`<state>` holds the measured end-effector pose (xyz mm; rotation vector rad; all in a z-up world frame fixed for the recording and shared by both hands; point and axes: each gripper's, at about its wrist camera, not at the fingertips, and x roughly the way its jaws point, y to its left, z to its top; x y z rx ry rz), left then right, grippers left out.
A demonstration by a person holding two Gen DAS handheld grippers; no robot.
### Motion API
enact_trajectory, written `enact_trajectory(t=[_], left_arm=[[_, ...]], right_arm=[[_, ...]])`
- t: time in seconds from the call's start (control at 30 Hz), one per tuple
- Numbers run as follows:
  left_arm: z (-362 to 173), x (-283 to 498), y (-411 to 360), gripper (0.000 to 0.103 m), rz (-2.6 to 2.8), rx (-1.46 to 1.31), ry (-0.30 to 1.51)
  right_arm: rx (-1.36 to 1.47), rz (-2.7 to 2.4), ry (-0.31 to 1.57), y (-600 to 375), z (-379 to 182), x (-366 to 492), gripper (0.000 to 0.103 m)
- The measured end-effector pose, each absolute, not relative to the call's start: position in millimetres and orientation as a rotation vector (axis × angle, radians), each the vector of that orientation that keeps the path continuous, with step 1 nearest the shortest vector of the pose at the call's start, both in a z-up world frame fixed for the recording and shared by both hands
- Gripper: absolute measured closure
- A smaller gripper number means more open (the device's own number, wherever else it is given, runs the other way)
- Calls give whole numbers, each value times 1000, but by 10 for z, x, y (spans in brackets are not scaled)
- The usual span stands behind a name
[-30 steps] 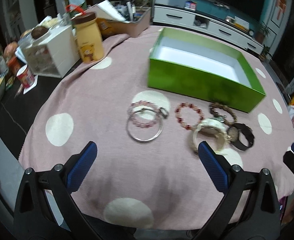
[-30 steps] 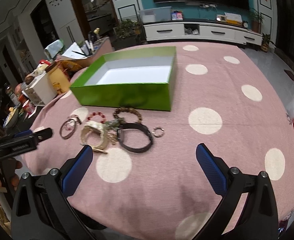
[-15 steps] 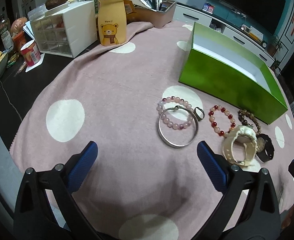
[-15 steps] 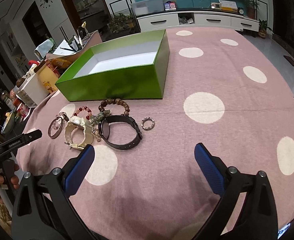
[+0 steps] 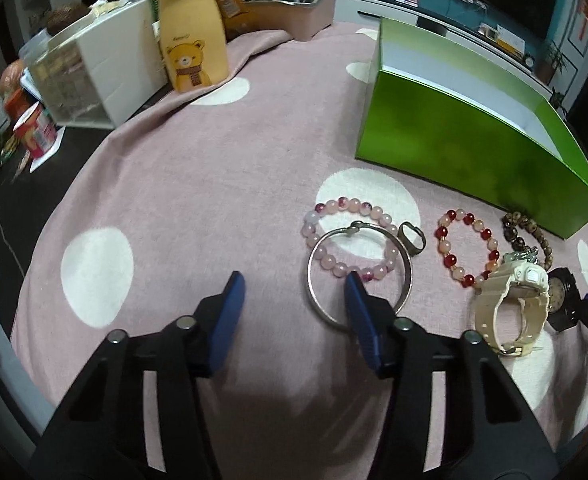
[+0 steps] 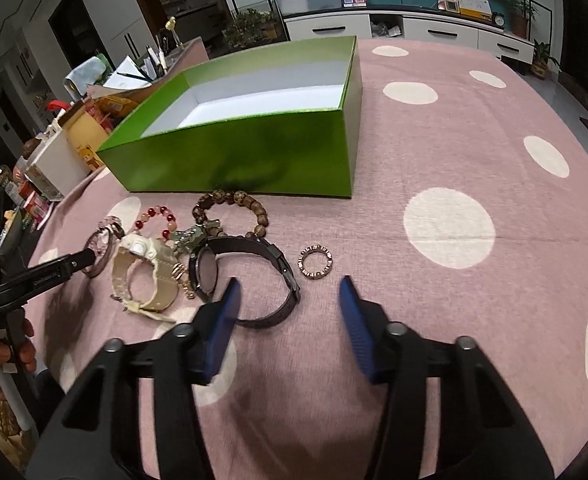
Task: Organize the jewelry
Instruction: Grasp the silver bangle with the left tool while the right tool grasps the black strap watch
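Jewelry: a silver metal bangle [image 5: 359, 276] lies beside a green cardboard box [image 5: 469, 136]; both the left gripper [image 5: 292, 294] and the right gripper [image 6: 288, 294], wide apart a second ago, are closing, empty, nearer the pink spotted cloth [image 5: 214, 184].

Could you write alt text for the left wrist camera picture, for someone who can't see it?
The left gripper, jaws closing on nothing yet, hangs over a pink polka-dot cloth beside a silver bangle overlapping a pink bead bracelet. Further right lie a red bead bracelet and a cream watch, before an open green box.
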<state>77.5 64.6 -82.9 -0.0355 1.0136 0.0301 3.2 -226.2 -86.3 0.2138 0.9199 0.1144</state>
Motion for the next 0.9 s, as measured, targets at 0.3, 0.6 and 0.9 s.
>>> enact_trajectory(t=[0.3,0.6,0.9], left_arm=[[-827,815,520,85,-31,22,994],[-774,810,535,100,-57,-21,986],[-473,686,435,100,-74,-12,919]], right_arm=[[153,90,915,-2162,-951,49,91],[171,76,858,-2234,-885,-20,94],[228,60,775,-2415,-669,-157,94]])
